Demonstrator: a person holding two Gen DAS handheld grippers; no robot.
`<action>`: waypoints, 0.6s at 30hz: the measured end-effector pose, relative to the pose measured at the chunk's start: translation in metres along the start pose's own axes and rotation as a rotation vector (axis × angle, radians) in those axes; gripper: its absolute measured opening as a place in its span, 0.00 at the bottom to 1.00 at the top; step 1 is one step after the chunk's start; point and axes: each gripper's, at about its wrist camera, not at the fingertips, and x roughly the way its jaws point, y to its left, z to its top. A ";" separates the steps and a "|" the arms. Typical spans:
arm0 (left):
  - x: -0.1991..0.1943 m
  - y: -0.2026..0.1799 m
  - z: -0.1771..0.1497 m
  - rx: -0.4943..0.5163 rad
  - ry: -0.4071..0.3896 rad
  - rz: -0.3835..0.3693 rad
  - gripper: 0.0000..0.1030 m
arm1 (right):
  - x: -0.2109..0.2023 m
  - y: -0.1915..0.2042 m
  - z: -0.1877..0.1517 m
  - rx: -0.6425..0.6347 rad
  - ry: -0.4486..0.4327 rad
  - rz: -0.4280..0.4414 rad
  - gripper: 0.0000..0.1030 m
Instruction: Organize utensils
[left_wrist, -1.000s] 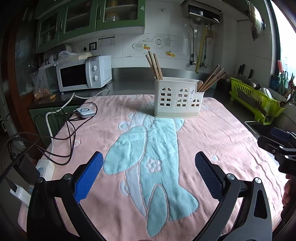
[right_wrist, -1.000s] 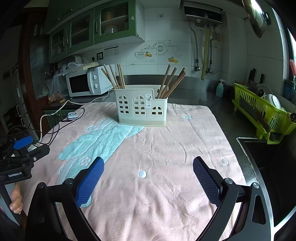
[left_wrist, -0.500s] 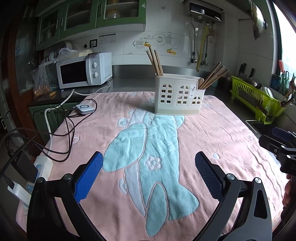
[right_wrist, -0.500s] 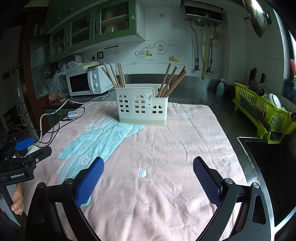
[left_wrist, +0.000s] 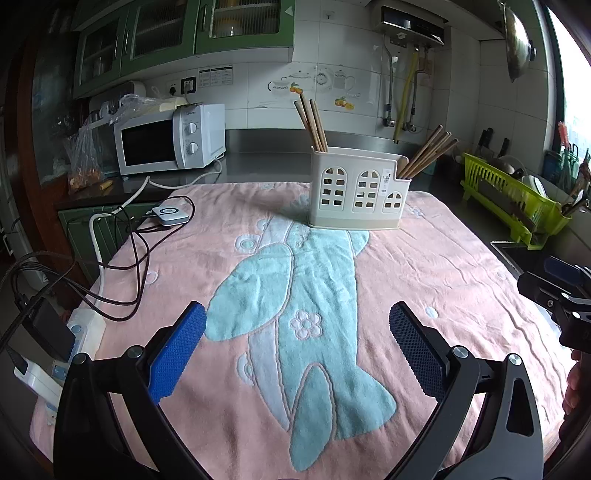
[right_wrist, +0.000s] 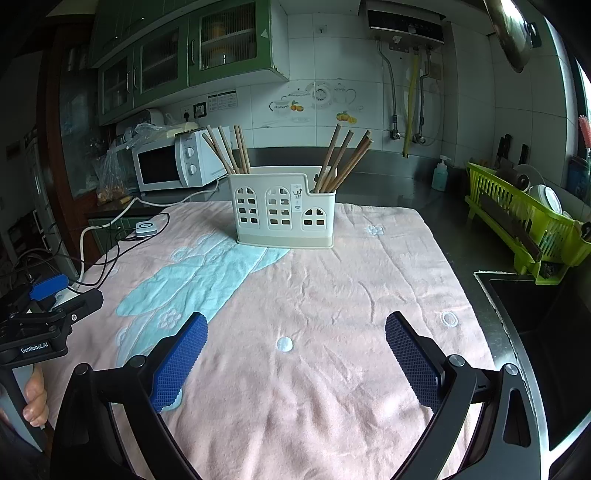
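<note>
Left gripper (left_wrist: 295, 347) gaped empty | right gripper (right_wrist: 295, 350) likewise, low over towel (right_wrist: 332, 295) | caddy (right_wrist: 284, 206) at 12 o'clock, chopsticks (right_wrist: 343, 158) upright in both end cells (apparently sorted) | likely task done, nothing loose.

A soft, wrinkled terry towel (right_wrist: 332, 295) covers the table. The holder (right_wrist: 284, 208) is smooth matt cream plastic, its chopsticks (right_wrist: 343, 158) plain wood. Each tool (right_wrist: 293, 350) has blue cross-hatched rubbery pads (right_wrist: 181, 358).
</note>
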 end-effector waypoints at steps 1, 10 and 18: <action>0.000 0.000 0.000 0.001 0.001 0.000 0.95 | 0.000 0.000 0.000 0.000 0.001 0.000 0.91; 0.001 0.000 -0.001 -0.004 0.004 -0.001 0.95 | 0.000 0.000 0.000 0.001 0.001 0.002 0.91; 0.003 0.000 -0.003 -0.002 0.006 -0.002 0.95 | 0.001 0.000 -0.001 0.004 0.001 0.003 0.91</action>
